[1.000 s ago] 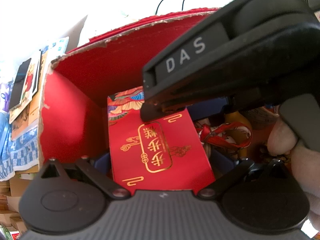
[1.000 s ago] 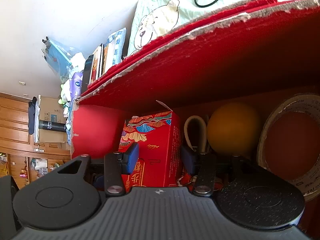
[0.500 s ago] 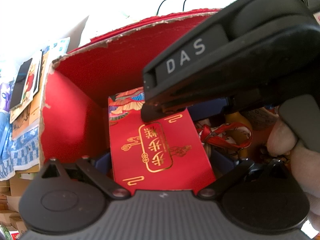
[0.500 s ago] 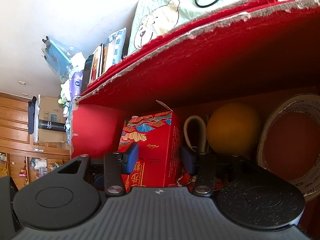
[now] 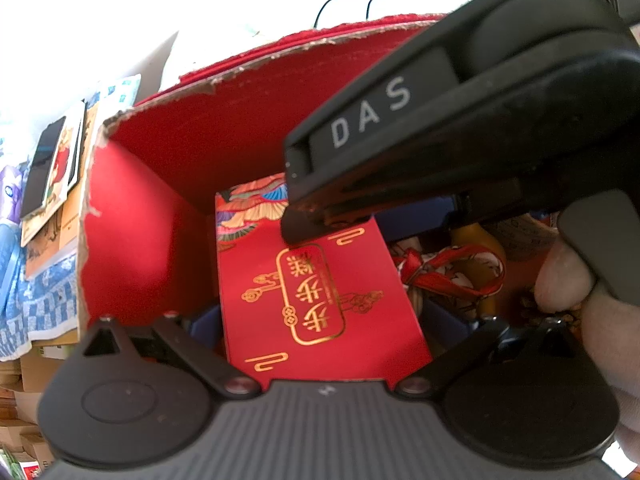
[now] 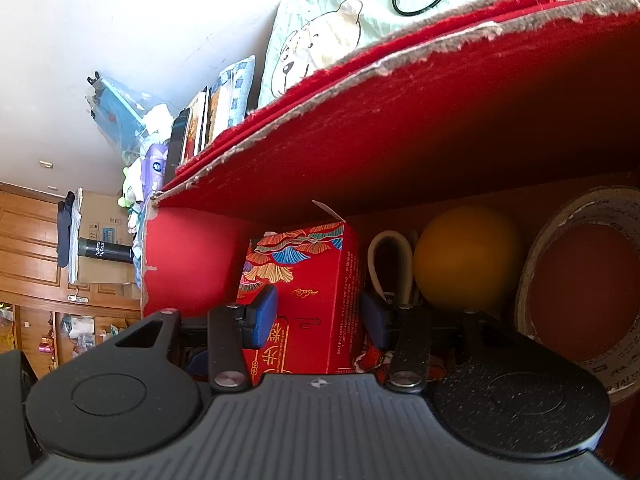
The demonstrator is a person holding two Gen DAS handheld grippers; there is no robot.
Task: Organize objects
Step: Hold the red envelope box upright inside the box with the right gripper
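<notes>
In red bin (image 6: 440,128): right gripper (image 6: 318,316) clamps red box (image 6: 304,276).

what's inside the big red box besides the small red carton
Beside the small red carton: a yellow ball, a tape roll, a white loop and red ribbon. The floor underneath is covered.

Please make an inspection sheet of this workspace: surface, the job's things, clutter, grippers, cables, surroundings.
Surface: red crate with torn edges; its floor is hidden by the contents.
Job's things: gift box, red with gold characters, at the crate's left wall.
Clutter: ball, tape roll, ribbon and white loop beside the gift box.
Grippers: right hand-held gripper clamps the gift box; left hand-held gripper straddles it, contact unclear.
Cables: black cable lies on the bear sheet behind the crate.
Surroundings: books, wooden cabinets.
</notes>
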